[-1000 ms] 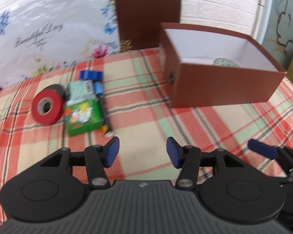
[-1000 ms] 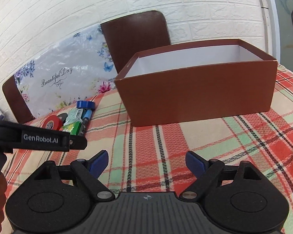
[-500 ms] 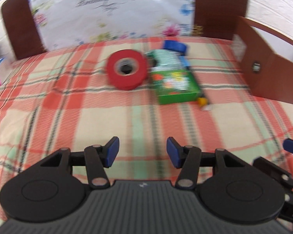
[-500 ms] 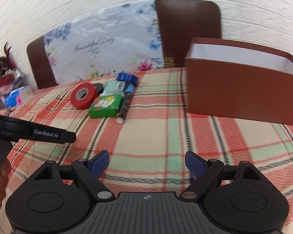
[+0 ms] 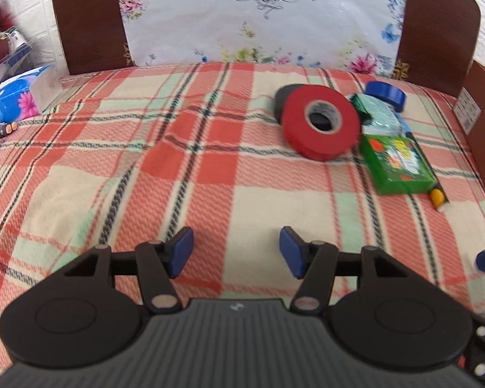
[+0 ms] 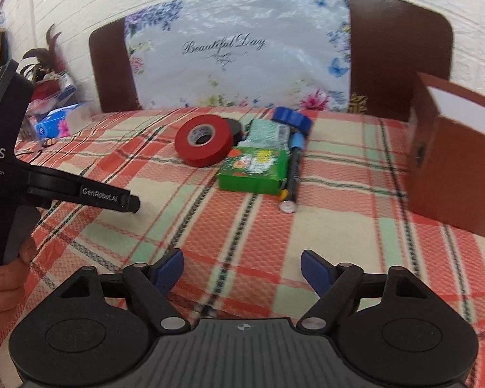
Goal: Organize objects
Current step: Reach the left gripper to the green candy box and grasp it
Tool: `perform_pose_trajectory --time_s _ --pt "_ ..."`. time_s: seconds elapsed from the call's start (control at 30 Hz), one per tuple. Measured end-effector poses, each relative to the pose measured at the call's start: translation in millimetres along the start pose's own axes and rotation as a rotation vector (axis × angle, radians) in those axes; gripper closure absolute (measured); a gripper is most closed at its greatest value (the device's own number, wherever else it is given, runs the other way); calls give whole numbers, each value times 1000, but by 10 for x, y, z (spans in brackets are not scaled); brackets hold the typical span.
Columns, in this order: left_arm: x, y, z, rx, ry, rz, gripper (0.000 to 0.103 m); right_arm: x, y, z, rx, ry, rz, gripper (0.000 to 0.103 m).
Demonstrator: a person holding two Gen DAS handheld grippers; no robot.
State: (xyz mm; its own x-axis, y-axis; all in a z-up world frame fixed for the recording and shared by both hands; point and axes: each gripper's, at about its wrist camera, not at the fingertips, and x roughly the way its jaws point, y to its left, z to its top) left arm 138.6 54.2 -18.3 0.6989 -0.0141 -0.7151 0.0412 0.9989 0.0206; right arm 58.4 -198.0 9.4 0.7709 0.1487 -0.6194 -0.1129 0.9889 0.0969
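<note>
1. Plaid cloth (image 5: 184,148) in red, cream and green is covering the counter, with white brick wall and a floral "Beautiful Day" sheet (image 5: 262,16) draped over a brown chair back (image 6: 401,51) behind it.
2. Left tongs (image 5: 235,251) are hovering over bare cloth, jaws apart and opening, nothing lying between them.
3. Right tongs (image 6: 242,271) are also hovering above the cloth, jaws apart and closing, with nothing between them.
4. Ahead and to the right of the left tongs, well apart from them, one red tape roll (image 5: 320,122) is leaning on one black roll (image 5: 280,100).
5. Just right of the red roll, one green box (image 5: 396,163) is lying flat; beyond it one teal packet (image 5: 378,113) and one blue tape roll (image 5: 386,95) are sitting, and one marker (image 6: 292,174) is running along the box's right edge.
6. From the right tongs, this cluster is lying straight ahead, and one brown box (image 6: 452,168) is standing ahead to the right.
7. One tissue pack (image 5: 17,100) is resting far left.
</note>
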Motion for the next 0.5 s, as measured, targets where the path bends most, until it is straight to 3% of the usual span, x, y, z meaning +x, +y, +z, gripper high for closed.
perform_pose_trajectory --time_s 0.17,0.27,0.5 --pt "92 102 -2 -4 -56 10 28 206 84 72 -55 -4 -35 26" --pt "131 138 -83 6 -135 14 19 360 85 181 -64 -16 -57 26" --pt "125 184 -107 -25 -176 -12 19 680 -26 426 -56 -51 -93 24"
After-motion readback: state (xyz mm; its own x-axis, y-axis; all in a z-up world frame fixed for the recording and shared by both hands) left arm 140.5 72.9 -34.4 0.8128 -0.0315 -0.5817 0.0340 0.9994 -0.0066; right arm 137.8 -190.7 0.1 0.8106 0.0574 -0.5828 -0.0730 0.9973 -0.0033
